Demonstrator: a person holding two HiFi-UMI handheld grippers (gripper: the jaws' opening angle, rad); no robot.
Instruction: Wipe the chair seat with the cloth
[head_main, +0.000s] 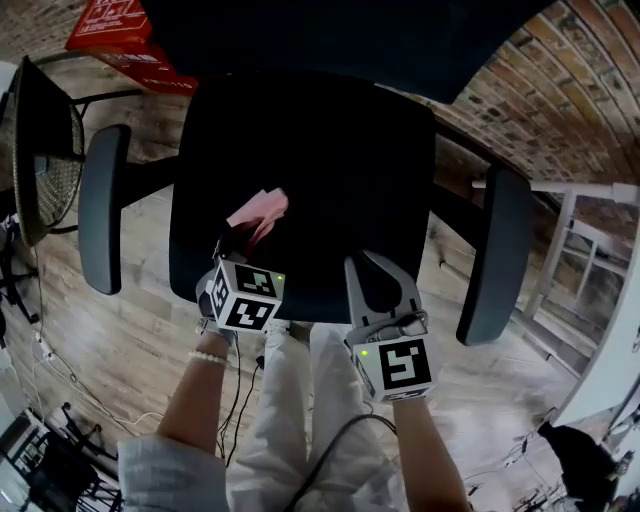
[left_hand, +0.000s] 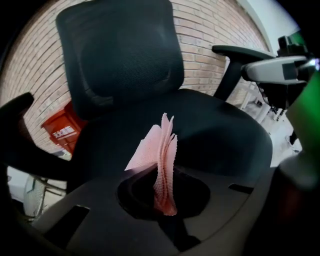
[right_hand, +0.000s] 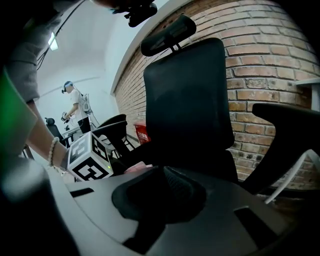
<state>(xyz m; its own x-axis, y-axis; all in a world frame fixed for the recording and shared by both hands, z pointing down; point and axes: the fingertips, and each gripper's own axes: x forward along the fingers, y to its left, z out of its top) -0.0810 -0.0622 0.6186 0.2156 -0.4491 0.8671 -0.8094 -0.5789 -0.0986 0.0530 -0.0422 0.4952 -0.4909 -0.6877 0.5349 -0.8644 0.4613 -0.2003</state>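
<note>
The black office chair seat (head_main: 330, 150) fills the middle of the head view. A pink cloth (head_main: 262, 212) lies bunched on its front left part, and my left gripper (head_main: 240, 240) is shut on it. In the left gripper view the cloth (left_hand: 162, 160) stands pinched upright between the jaws of the left gripper (left_hand: 164, 197), over the seat (left_hand: 220, 135). My right gripper (head_main: 368, 272) hovers at the seat's front edge, to the right of the cloth, shut with nothing in it. In the right gripper view the right gripper (right_hand: 167, 192) faces the backrest (right_hand: 185, 100), and a bit of cloth (right_hand: 140, 168) shows at left.
Grey armrests (head_main: 102, 205) (head_main: 495, 255) flank the seat. A red box (head_main: 115, 30) sits on the wooden floor behind, a fan (head_main: 45, 150) at the left, a white rack (head_main: 570, 230) and a brick wall at the right. Cables trail by my legs.
</note>
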